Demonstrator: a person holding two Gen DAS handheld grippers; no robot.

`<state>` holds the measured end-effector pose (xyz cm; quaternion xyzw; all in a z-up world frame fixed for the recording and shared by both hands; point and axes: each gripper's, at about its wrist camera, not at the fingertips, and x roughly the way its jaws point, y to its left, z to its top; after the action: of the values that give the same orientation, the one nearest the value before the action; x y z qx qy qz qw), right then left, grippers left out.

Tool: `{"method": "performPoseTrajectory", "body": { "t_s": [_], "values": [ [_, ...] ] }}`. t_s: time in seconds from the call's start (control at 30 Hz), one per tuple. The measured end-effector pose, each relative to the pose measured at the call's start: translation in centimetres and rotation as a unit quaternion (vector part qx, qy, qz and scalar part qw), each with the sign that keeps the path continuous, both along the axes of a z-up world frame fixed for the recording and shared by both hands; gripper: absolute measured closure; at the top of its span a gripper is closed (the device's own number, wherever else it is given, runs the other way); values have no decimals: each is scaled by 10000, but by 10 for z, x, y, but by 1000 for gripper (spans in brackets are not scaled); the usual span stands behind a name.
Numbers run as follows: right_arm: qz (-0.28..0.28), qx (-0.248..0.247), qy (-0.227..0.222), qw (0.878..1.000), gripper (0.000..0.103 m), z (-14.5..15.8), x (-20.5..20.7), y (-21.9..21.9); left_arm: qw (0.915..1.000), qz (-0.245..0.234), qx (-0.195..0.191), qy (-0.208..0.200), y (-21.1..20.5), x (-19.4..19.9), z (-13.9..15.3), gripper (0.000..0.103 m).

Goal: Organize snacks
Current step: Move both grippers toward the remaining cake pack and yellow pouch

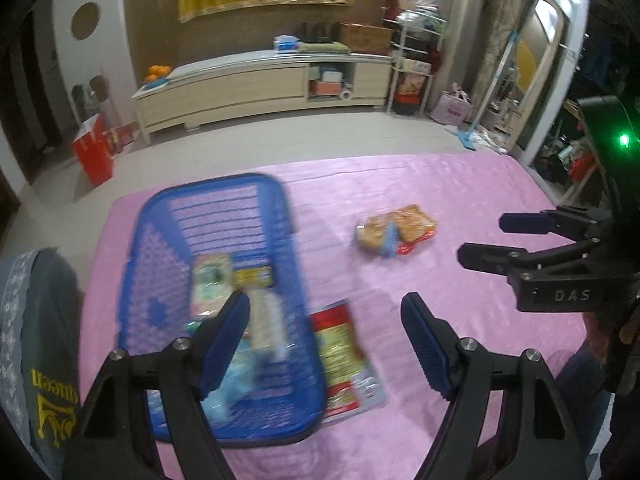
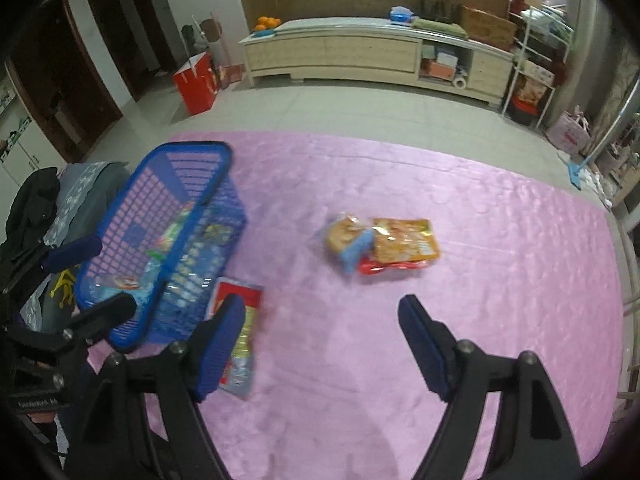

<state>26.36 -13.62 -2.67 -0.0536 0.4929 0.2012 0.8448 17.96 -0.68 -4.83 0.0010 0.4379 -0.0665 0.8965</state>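
Left claw (image 1: pixel 326 334) is angling steeply down, fingers spread wide, gripping nothing, hanging over the near end of the blue basket (image 1: pixel 280 216). Right claw (image 2: pixel 322 338) is tilting down the same way, spread and empty, over bare pink tabletop (image 2: pixel 480 208). A red and yellow snack packet (image 2: pixel 240 336) is lying flat on the cloth, just beside the basket's right wall. Several snack packs (image 1: pixel 212 276) are sitting inside the basket, blurred. Farther out, a small pile of orange snack bags (image 2: pixel 384 244) is lying mid-tabletop, well apart from the basket. A low cabinet (image 2: pixel 340 54) is standing beyond on the floor.
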Motion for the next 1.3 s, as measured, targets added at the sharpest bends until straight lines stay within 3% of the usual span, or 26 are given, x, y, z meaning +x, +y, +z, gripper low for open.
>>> {"method": "performPoseTrajectory", "body": {
  "t_s": [0.33, 0.43, 0.83, 1.03, 1.17, 1.3],
  "values": [
    [-259, -140, -43, 9996, 20, -30, 40, -56, 9994, -113, 123, 312, -63, 53, -35, 25],
    [-207, -326, -36, 9992, 20, -44, 55, -60, 9989, -60, 199, 413, -76, 71, -47, 25],
    [-220, -257, 250, 9991, 20, -95, 117, -66, 9956, 122, 559, 737, -98, 139, -95, 25],
    [-291, -237, 503, 9980, 20, -112, 125, -76, 9895, -94, 983, 1056, -109, 164, -122, 25],
    [-342, -137, 619, 9974, 20, -119, 127, -83, 9796, -440, 1527, 1233, -119, 178, -138, 25],
    [-306, -52, 613, 9976, 20, -118, 127, -84, 9795, -521, 1311, 1435, -117, 193, -147, 25]
  ]
}}
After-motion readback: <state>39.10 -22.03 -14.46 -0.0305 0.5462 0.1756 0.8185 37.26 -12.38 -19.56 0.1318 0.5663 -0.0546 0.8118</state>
